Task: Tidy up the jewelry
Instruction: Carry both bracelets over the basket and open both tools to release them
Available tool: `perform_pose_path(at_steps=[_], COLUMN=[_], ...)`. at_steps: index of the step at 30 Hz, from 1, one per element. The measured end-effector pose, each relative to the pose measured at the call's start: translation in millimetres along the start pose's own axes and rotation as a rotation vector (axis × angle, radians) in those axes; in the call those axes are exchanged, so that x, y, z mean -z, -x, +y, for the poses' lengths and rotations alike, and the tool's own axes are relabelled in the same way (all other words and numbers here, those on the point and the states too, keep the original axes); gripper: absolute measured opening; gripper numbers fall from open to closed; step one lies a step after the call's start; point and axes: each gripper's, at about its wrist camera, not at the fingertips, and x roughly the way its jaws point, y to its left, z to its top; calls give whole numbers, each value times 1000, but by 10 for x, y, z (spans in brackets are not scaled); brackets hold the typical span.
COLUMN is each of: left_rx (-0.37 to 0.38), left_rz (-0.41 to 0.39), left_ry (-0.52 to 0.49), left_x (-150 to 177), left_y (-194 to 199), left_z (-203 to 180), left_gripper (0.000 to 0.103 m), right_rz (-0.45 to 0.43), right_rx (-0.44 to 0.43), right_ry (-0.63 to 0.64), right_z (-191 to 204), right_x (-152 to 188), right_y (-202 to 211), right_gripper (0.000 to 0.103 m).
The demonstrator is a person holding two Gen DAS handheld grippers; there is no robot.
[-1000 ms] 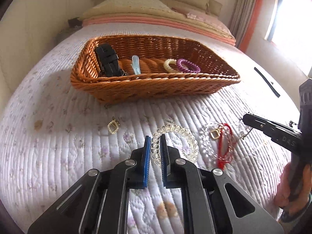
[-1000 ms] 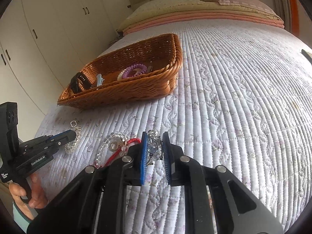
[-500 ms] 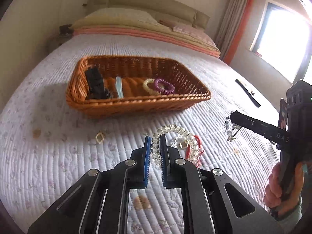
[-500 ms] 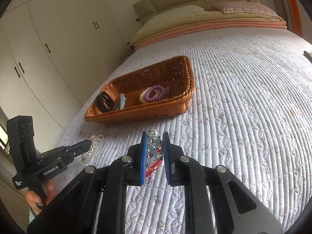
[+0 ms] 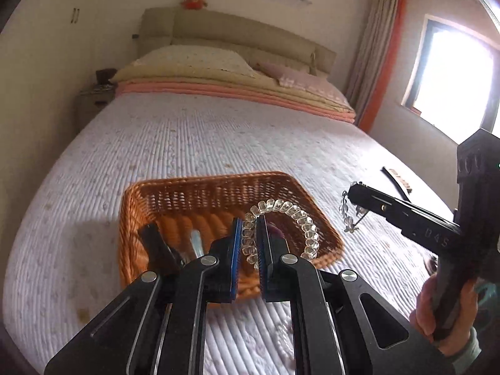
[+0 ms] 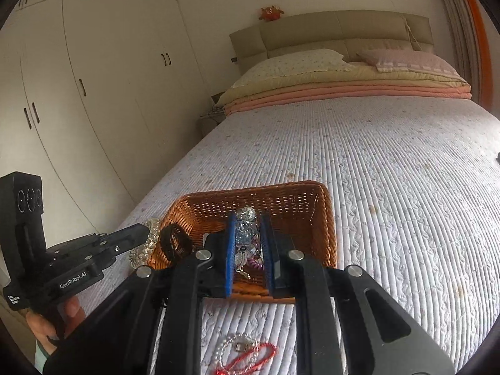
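Observation:
My left gripper (image 5: 249,218) is shut on a clear bead bracelet (image 5: 300,215) and holds it in the air above the brown wicker basket (image 5: 200,193). My right gripper (image 6: 246,218) is shut on a crystal bead bracelet (image 6: 245,231) above the same basket (image 6: 306,206). In the left wrist view the right gripper (image 5: 351,193) shows at the right with crystal beads (image 5: 345,215) hanging from its tip. The basket holds a black band (image 6: 173,240), a pale blue clip (image 5: 196,243) and a purple coil band (image 6: 254,264).
A red cord and a pearl bracelet with a gold charm (image 6: 247,354) lie on the white quilt (image 6: 390,218) below the right gripper. A black strap (image 5: 395,178) lies at the quilt's right edge. Pillows and folded blankets (image 5: 234,81) are at the headboard. Wardrobe doors (image 6: 78,93) stand to the left.
Both grippers have risen from the quilt with their bracelets and moved forward over the basket. The red cord and pearl bracelet stay on the quilt.

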Motion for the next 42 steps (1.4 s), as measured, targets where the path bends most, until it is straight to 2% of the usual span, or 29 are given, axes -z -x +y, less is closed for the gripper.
perform_pose_path(at_steps=[5, 9, 12, 16, 29, 31, 32, 33, 34, 38, 42], left_rx=[-84, -120, -151, -182, -194, -190, -188, -185, -174, -135, -95], left_rz=[71, 121, 149, 158, 180, 174, 162, 149, 135, 67, 1], left_ry=[29, 22, 1, -41, -62, -62, -64, -69, -73, -77, -73], left_x=[-51, 88, 168, 235, 305, 305, 304, 303, 298, 264, 251], left_y=[-493, -717, -851, -918, -914, -853, -811, -752, -664, -289, 97], left_z=[154, 218, 195, 106, 50, 40, 27, 8, -13, -86, -138], left_gripper=[8, 8, 8, 8, 12, 30, 39, 41, 41, 49, 51], right_rz=[90, 184, 239, 266, 236, 229, 221, 210, 197, 142, 93], right_rx=[6, -16, -24, -3, 20, 15, 15, 15, 13, -15, -29], right_ry=[-63, -152, -188, -162, -132, -141, -145, -149, -152, -147, -98], right_z=[-163, -372, -440, -386, -342, -343, -358, -359, -358, -305, -189], right_x=[-101, -34, 76, 191, 206, 196, 186, 181, 175, 154, 156], right_y=[-554, -960, -1151, -1227, -1078, -1018, -973, -926, -870, -557, -208], right_gripper=[13, 13, 13, 13, 14, 22, 33, 46, 51, 52, 52])
